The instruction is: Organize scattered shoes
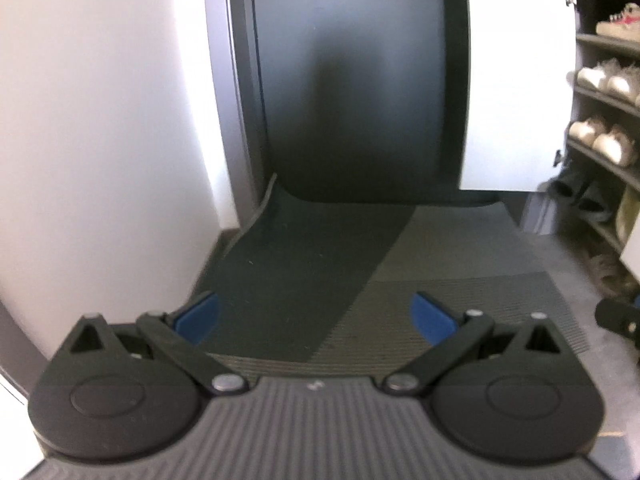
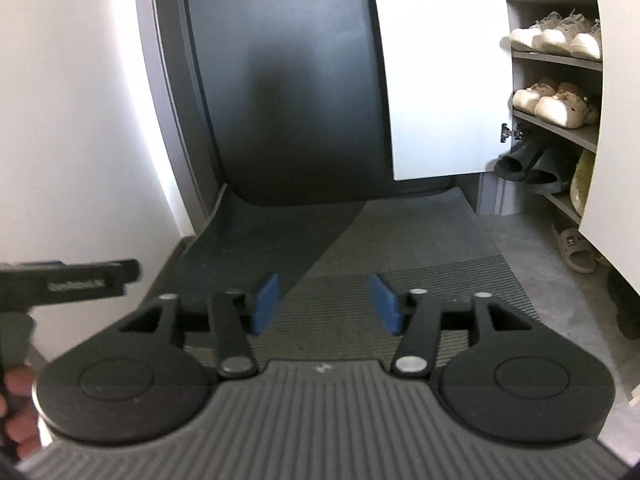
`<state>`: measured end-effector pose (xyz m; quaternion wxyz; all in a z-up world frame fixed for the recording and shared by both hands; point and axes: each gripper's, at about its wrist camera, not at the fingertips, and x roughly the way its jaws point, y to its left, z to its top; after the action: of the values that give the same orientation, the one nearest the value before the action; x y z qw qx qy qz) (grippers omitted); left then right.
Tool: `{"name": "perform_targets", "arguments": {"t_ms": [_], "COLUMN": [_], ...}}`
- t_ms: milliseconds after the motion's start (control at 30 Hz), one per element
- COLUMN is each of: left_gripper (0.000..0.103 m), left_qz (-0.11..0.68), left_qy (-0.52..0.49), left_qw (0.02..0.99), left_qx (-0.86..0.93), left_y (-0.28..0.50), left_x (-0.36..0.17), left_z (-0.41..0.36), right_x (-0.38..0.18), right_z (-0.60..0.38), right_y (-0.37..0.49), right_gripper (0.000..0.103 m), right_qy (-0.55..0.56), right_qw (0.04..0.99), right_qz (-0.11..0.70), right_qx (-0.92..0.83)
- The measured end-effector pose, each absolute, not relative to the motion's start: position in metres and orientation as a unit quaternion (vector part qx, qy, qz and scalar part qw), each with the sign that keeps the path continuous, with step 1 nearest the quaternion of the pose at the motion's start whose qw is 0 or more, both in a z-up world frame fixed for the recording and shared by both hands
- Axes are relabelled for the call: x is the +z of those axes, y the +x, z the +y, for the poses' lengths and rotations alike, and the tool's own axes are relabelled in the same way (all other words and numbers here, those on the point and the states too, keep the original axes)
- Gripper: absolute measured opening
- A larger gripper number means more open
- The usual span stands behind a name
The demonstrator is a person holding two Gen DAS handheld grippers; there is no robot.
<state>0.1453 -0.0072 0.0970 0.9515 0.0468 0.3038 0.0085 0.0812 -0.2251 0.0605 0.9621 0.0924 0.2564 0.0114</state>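
Both my grippers, left gripper (image 1: 316, 316) and right gripper (image 2: 324, 306), hang empty with jaws apart over the dark ribbed doormat (image 2: 400, 240). 1 tan rubber slide sandal (image 2: 574, 248) lies ahead-right beneath the open shoe cupboard (image 2: 556, 60), its length running diagonally, nearer my right.

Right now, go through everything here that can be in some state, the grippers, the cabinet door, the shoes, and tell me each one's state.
left gripper: open, nothing between the pads.
right gripper: open, empty.
cabinet door: swung open.
black slippers: on a lower shelf, toes outward.
cream clogs: paired on a shelf.
white sneakers: lined up on a shelf.
tan slide: loose on the floor.
door mat: lying flat.
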Motion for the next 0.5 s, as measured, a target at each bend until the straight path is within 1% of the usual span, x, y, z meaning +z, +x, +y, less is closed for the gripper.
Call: {"name": "perform_targets", "arguments": {"t_ms": [33, 67, 100, 133, 267, 500], "left_gripper": [0.103, 0.103, 0.103, 0.103, 0.103, 0.103], "left_qz": [0.307, 0.309, 0.310, 0.311, 0.302, 0.322], "left_qy": [0.047, 0.046, 0.046, 0.046, 0.060, 0.042], "left_qw": [0.951, 0.950, 0.950, 0.949, 0.951, 0.946], "left_qx": [0.008, 0.009, 0.008, 0.006, 0.006, 0.004], "left_y": [0.145, 0.145, 0.144, 0.142, 0.145, 0.159], "left_x": [0.096, 0.096, 0.095, 0.095, 0.092, 0.085], "left_z": [-0.007, -0.007, -0.007, -0.008, -0.012, -0.012], "right_x": [0.061, 0.061, 0.061, 0.062, 0.057, 0.057], "right_z": [-0.222, -0.220, -0.217, -0.213, -0.204, -0.194], "right_y": [0.082, 0.082, 0.082, 0.080, 0.079, 0.081], "right_gripper": [0.072, 0.086, 0.097, 0.103, 0.103, 0.103], "right_qy": [0.098, 0.100, 0.102, 0.104, 0.095, 0.078], "right_qw": [0.961, 0.962, 0.962, 0.963, 0.962, 0.963], "right_qz": [0.257, 0.255, 0.251, 0.248, 0.256, 0.258], "right_qx": [0.016, 0.018, 0.019, 0.020, 0.021, 0.018]}}
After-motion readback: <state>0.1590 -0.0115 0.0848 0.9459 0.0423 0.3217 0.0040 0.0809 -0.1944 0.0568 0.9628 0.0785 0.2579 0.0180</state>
